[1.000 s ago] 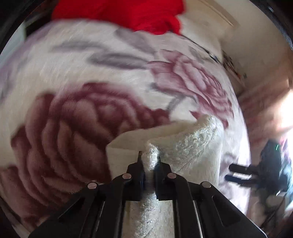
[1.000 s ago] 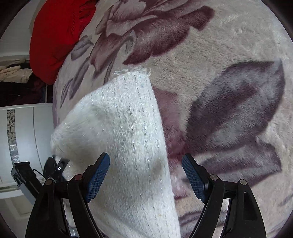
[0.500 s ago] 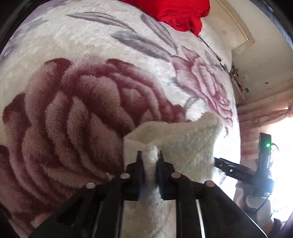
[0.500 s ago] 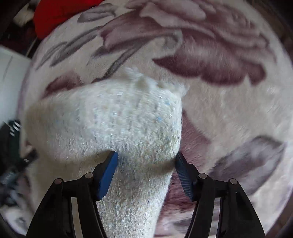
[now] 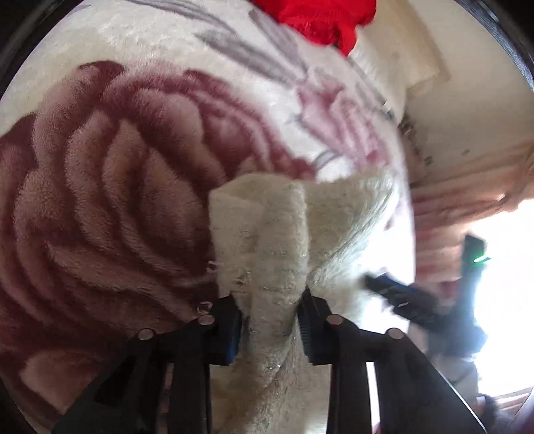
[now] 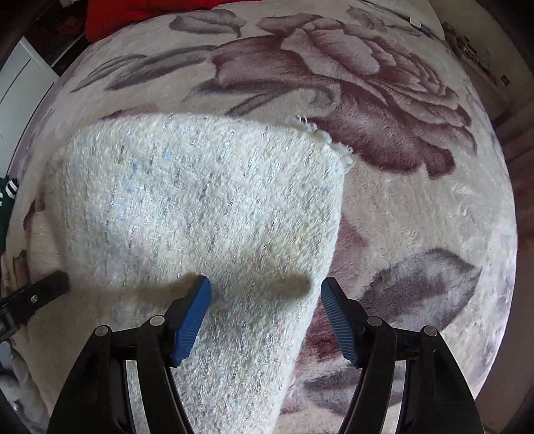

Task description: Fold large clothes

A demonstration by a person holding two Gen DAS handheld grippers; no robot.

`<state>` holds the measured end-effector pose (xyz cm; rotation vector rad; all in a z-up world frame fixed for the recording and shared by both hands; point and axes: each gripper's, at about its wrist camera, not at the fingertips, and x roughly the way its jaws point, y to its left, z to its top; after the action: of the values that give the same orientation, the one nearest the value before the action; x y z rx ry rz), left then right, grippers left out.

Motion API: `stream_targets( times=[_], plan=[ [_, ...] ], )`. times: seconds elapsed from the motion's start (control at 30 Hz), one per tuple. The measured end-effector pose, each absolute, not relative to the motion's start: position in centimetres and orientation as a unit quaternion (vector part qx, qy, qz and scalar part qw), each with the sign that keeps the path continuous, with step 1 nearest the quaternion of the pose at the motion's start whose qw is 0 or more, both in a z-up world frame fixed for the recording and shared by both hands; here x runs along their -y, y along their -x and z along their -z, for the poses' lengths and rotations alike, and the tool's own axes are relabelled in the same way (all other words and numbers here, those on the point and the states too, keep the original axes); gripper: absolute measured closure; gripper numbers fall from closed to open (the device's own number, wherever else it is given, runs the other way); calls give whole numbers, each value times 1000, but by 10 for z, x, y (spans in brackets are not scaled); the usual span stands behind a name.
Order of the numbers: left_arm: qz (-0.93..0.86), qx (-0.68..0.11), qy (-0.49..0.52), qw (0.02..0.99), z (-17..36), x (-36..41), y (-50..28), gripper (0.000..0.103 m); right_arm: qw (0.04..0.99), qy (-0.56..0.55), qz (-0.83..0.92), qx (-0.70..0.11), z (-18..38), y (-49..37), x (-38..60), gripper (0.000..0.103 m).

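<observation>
L gripper [image 5: 270, 317] jaws just widened, fuzzy cream knit sweater [image 6: 200, 207] fold bunched between pads, contact unclear. R gripper [image 6: 265, 310] released, jaws apart above sweater, lying on rose-print plush blanket [image 6: 383, 100].

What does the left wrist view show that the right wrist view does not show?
Only the left wrist view: the left tongs with a bunched fold of the white knitted garment between the pads, a bright window, and the right tongs seen from the side.

Only the right wrist view: the right tongs open over the garment's flat part with silver threads, its frayed corner, and a white cupboard door.

Both: the white garment, the rose-pattern blanket below it, and red cloth at the far edge.
</observation>
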<state>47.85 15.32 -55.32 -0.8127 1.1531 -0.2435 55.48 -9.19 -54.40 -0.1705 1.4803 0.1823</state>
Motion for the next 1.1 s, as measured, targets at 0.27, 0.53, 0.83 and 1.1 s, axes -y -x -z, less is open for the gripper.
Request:
stream_targets(
  times=[0.27, 0.53, 0.83, 1.1],
  plan=[
    [114, -521, 553, 640, 624, -201, -471, 76, 709, 4, -93, -699, 551, -553, 117, 24],
    [69, -514, 384, 764, 516, -196, -475, 62, 699, -168, -111, -686, 534, -546, 170, 24],
    [45, -598, 236, 765, 564, -135, -559, 75, 675, -69, -189, -710, 564, -616, 59, 63],
    [39, -609, 285, 740, 584, -151, -564, 72, 643, 2, -153, -751, 610, -630, 28, 63]
  ],
)
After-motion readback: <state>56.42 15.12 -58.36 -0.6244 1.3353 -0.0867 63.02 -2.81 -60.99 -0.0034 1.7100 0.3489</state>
